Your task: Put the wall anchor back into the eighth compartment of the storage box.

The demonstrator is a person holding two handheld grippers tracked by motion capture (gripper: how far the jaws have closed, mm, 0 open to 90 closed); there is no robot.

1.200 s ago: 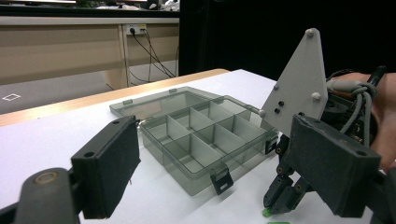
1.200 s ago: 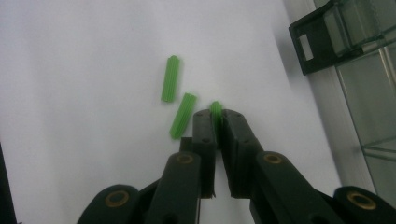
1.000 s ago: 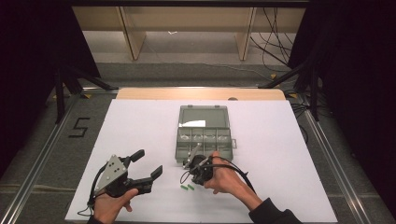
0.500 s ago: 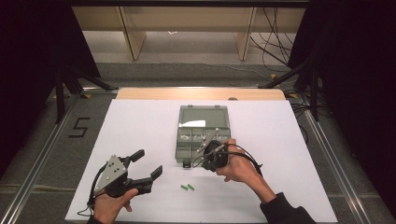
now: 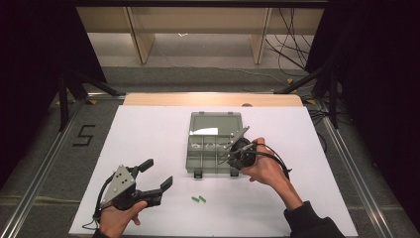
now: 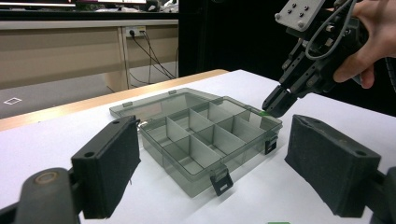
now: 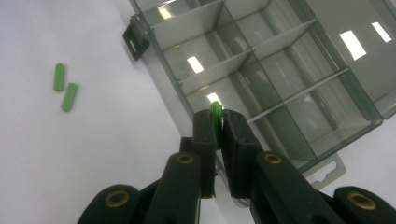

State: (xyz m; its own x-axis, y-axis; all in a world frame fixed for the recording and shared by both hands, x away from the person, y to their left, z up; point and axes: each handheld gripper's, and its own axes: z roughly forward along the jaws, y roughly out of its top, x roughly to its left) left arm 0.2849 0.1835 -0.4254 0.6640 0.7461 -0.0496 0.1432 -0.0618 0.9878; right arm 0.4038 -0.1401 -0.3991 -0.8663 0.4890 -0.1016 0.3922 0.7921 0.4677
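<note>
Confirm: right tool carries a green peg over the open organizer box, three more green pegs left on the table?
Not three: two green pegs lie on the table, as the right gripper view shows. The rest holds: the right tool grips a green peg over the open organizer box.

A lab: black curtains (image 5: pixel 376 74), metal rig rails (image 5: pixel 44 168), trailing cables (image 5: pixel 292 34).

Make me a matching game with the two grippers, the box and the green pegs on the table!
Things:
1. left gripper
2. right gripper
3. box
4. two pegs

States:
A. lid open, compartments empty
B. lying loose on the white table, near the box
C. jaws wide open, nothing between them
D. jaws shut on one green peg above the box's edge

Pairs: 1-C, 2-D, 3-A, 4-B
</note>
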